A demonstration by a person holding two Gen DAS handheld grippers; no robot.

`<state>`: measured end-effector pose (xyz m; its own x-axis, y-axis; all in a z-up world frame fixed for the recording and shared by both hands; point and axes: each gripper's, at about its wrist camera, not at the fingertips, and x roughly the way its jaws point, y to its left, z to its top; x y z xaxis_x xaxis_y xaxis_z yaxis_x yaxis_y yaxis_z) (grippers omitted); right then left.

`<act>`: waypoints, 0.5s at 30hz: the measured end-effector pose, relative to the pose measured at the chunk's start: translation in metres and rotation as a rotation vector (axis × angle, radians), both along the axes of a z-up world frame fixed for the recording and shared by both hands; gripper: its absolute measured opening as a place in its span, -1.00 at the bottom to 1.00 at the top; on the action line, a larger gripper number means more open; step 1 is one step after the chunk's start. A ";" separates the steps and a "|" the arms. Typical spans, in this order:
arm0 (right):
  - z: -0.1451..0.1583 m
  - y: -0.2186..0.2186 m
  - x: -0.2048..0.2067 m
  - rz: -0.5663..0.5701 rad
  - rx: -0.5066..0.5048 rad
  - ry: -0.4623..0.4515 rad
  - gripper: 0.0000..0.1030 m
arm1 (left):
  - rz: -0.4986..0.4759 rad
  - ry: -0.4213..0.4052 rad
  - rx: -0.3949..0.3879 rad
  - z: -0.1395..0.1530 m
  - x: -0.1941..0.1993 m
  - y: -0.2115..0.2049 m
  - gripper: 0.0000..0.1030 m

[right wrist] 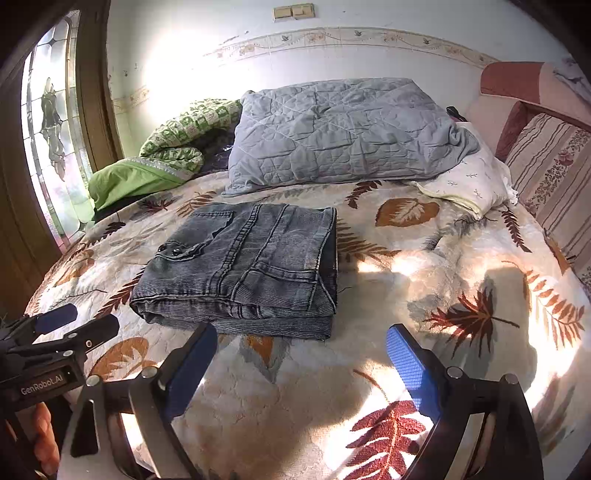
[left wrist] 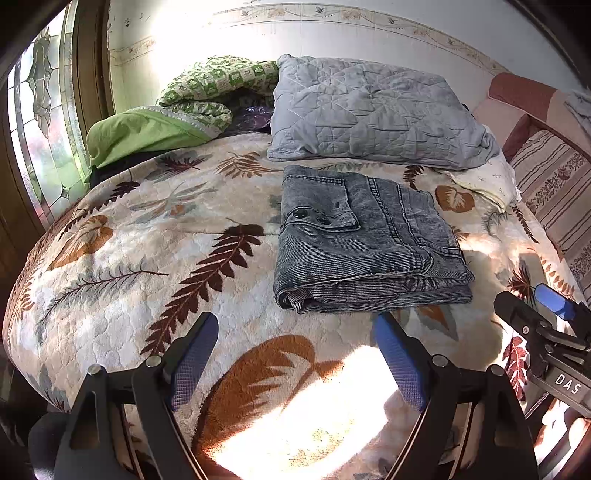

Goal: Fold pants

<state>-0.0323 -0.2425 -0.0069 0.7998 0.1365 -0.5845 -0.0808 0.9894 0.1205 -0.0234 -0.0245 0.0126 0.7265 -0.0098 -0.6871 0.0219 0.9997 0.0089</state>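
Folded jeans [left wrist: 369, 243] mid-frame on leaf-print blanket [left wrist: 147, 258]; left tongs [left wrist: 295, 358] and right tongs [right wrist: 303, 365] wide open, empty; snagging could undo folds

Strong daylight enters from stained-glass window [left wrist: 40, 122] at left. Wall [left wrist: 177, 33] beside it blown out white in both views. Hard sun patches on leaf-print blanket [right wrist: 424, 266], overexposed near lower edge of left wrist view; sharp dark shadows between patches. Folded pants [left wrist: 365, 236] evenly lit, in focus. Heavy fisheye bending; black vignette at corners. No motion blur.
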 end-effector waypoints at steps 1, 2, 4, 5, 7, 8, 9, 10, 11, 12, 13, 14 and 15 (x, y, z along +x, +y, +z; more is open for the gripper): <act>-0.001 0.000 0.001 -0.001 0.000 0.005 0.84 | -0.006 0.004 0.003 0.000 0.000 -0.001 0.69; -0.001 0.000 0.001 -0.003 -0.001 0.010 0.84 | -0.007 0.007 0.006 0.000 0.001 -0.002 0.69; -0.002 -0.001 0.002 -0.005 0.000 0.015 0.84 | -0.010 0.008 0.012 0.001 0.001 -0.004 0.69; -0.002 -0.001 0.002 -0.006 0.001 0.016 0.84 | -0.015 0.012 0.015 0.001 0.002 -0.005 0.69; -0.002 -0.001 0.002 -0.007 0.000 0.014 0.84 | -0.031 0.022 0.001 0.001 0.003 -0.006 0.69; -0.001 -0.001 0.002 -0.007 -0.001 0.012 0.84 | -0.036 0.028 -0.012 0.001 0.004 -0.006 0.69; -0.001 -0.001 0.002 -0.007 -0.005 0.011 0.84 | -0.039 0.031 -0.021 0.001 0.005 -0.006 0.69; -0.002 0.000 0.002 -0.009 -0.009 0.011 0.84 | -0.040 0.031 -0.029 0.002 0.006 -0.005 0.69; -0.001 0.000 0.001 -0.012 -0.015 0.012 0.84 | -0.037 0.030 -0.035 0.003 0.007 -0.004 0.69; -0.001 -0.001 0.001 -0.015 -0.019 0.012 0.84 | -0.034 0.027 -0.033 0.004 0.008 -0.004 0.70; -0.001 -0.002 0.001 -0.018 -0.020 0.011 0.84 | -0.031 0.026 -0.025 0.005 0.009 -0.004 0.72; -0.001 -0.003 0.000 -0.021 -0.018 0.010 0.84 | -0.028 0.023 -0.018 0.006 0.009 -0.005 0.74; -0.001 -0.004 0.000 -0.025 -0.018 0.010 0.84 | -0.026 0.021 -0.018 0.007 0.010 -0.004 0.82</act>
<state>-0.0321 -0.2469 -0.0081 0.7970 0.1062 -0.5945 -0.0554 0.9931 0.1032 -0.0135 -0.0290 0.0191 0.7112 -0.0409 -0.7018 0.0480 0.9988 -0.0095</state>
